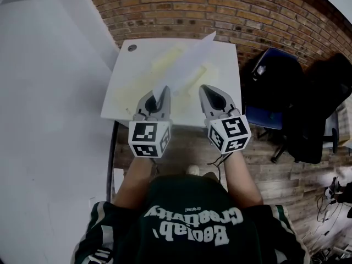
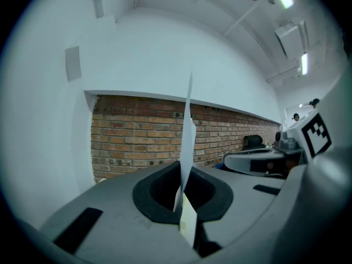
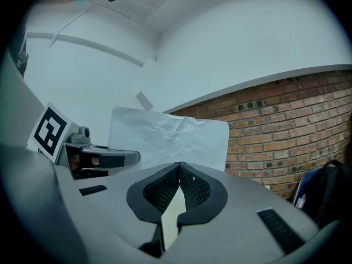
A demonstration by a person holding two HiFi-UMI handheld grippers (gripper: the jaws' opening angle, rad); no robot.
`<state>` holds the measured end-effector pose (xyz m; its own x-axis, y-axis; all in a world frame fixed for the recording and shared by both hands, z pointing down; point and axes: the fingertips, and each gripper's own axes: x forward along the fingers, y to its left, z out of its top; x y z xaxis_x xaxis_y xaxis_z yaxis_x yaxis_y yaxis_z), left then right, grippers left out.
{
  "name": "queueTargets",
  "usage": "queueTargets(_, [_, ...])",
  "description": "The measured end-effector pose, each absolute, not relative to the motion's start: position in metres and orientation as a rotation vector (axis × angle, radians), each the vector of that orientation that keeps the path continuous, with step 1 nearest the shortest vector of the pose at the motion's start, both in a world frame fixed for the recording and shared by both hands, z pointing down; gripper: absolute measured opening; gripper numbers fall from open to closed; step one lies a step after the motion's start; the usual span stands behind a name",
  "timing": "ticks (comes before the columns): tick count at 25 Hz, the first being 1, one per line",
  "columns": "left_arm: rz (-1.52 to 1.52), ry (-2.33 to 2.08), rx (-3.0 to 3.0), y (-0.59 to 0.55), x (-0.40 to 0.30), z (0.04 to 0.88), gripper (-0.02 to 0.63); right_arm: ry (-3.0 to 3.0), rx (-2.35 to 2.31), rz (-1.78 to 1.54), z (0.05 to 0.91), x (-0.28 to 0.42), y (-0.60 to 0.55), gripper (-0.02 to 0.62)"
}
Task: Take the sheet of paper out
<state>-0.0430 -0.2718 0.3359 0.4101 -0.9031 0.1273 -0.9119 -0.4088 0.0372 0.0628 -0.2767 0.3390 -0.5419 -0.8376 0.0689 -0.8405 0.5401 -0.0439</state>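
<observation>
The left gripper (image 1: 157,96) is over the near edge of the white worktop (image 1: 228,59), its fingers clamped on one end of the paper (image 1: 190,59). In the head view the sheet shows as a long white strip running from those fingers toward the worktop's far right corner, its tip over the far edge by the brick wall (image 1: 220,10). Under it a pale yellow patch (image 1: 140,81) lies flat on the worktop; what it is cannot be told.

The left gripper view adds the grip itself. The fingers (image 2: 159,202) are pressed on the paper (image 2: 187,131), which is seen edge-on, a thin line rising in front of the brick wall (image 2: 137,136).

The right gripper (image 1: 206,89) is beside the left one, over the same near edge. In the right gripper view its fingers (image 3: 193,187) are together at the tips with nothing between them. Only this view shows the sheet's face (image 3: 168,139): white, creased, standing upright beyond the fingers, with the left gripper (image 3: 129,157) beside it.

A chair (image 1: 264,116) stands right of the worktop.
</observation>
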Motion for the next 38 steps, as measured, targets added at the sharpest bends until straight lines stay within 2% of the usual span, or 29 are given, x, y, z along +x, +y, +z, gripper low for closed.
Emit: queueTargets(38, [0.123, -1.642, 2.549, -0.275, -0.027, 0.34, 0.0, -2.692, 1.428, 0.033, 0.344, 0.071, -0.274, -0.006])
